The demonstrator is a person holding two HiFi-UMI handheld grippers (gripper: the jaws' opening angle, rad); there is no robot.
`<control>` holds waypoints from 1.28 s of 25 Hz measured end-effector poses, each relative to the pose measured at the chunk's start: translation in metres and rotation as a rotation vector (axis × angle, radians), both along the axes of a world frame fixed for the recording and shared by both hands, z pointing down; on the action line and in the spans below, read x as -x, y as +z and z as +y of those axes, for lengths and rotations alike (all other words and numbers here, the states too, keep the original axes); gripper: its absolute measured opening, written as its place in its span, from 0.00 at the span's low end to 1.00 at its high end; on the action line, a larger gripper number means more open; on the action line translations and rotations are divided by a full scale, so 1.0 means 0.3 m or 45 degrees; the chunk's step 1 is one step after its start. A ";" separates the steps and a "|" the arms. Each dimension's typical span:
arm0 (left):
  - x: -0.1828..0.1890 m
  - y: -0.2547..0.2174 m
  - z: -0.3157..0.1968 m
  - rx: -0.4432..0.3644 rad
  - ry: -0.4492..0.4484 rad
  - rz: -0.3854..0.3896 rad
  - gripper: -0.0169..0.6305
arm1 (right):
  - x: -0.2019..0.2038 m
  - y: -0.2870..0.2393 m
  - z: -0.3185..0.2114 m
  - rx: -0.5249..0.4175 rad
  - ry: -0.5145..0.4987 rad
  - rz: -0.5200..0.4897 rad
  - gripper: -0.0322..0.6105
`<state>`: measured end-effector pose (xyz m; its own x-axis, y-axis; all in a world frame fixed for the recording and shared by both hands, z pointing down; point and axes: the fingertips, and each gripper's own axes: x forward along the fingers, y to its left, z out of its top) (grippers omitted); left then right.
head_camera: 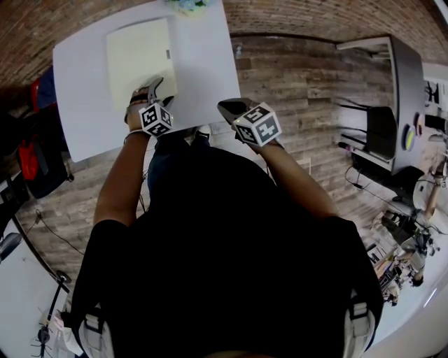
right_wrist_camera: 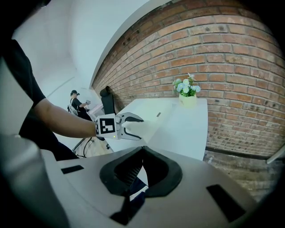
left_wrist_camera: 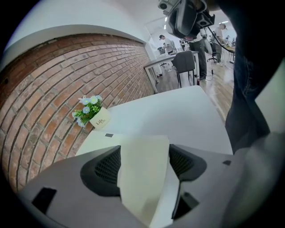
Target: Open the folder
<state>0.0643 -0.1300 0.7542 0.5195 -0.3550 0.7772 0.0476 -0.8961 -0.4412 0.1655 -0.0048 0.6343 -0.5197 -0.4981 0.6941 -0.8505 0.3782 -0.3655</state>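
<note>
Nearest the lens: black-clad torso (head_camera: 224, 252). Beyond it, white table (head_camera: 203, 63) carrying cream folder (head_camera: 136, 56), long axis running away from the person. Left claw (head_camera: 159, 92) at the folder's near right corner, jaws wide apart, cover corner between them, apparently unpressed. Right claw (head_camera: 225, 106) closed, empty, beside the table's near corner. Lift with left.

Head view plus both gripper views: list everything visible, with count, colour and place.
Rectangular table: one, white, against the brick wall.
Flat paper folder: one, cream, on the table.
Potted flowers: one, white-blue blooms, cream pot, table's far edge.
Office chair: one, black, far right of head view.
Left gripper: one, grey, jaws apart around the folder's corner.
Right gripper: one, grey, jaws together, empty, off the table's near edge.
</note>
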 end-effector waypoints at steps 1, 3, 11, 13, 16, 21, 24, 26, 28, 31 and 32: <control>0.000 -0.003 -0.001 0.002 -0.001 0.003 0.55 | 0.001 0.001 -0.001 0.000 -0.003 -0.001 0.09; 0.004 0.000 -0.001 0.011 0.000 0.002 0.53 | -0.001 0.001 -0.003 0.000 -0.005 0.000 0.09; 0.014 -0.006 0.028 0.051 -0.011 0.046 0.41 | -0.011 0.005 0.005 -0.004 -0.008 -0.001 0.09; 0.013 -0.011 0.033 0.067 -0.014 0.051 0.39 | -0.012 0.006 0.003 -0.004 -0.014 -0.003 0.09; 0.009 -0.022 0.039 0.089 -0.016 0.082 0.35 | -0.012 0.006 0.002 -0.005 -0.018 -0.006 0.09; 0.018 -0.036 0.042 0.099 -0.017 0.111 0.30 | -0.010 0.005 -0.001 -0.008 -0.015 -0.005 0.09; 0.018 -0.039 0.045 0.098 -0.016 0.120 0.27 | -0.012 0.006 0.001 -0.006 -0.012 -0.005 0.09; 0.016 -0.044 0.048 0.103 -0.021 0.135 0.25 | -0.011 0.008 0.006 -0.003 -0.012 -0.006 0.09; 0.012 -0.048 0.049 0.113 -0.025 0.150 0.23 | -0.011 0.009 0.010 0.000 -0.013 -0.007 0.09; 0.008 -0.050 0.050 0.121 -0.025 0.160 0.18 | -0.011 0.009 0.010 0.005 -0.013 -0.007 0.09; 0.007 -0.051 0.051 0.121 -0.025 0.163 0.17 | -0.011 0.009 0.011 0.006 -0.013 -0.007 0.09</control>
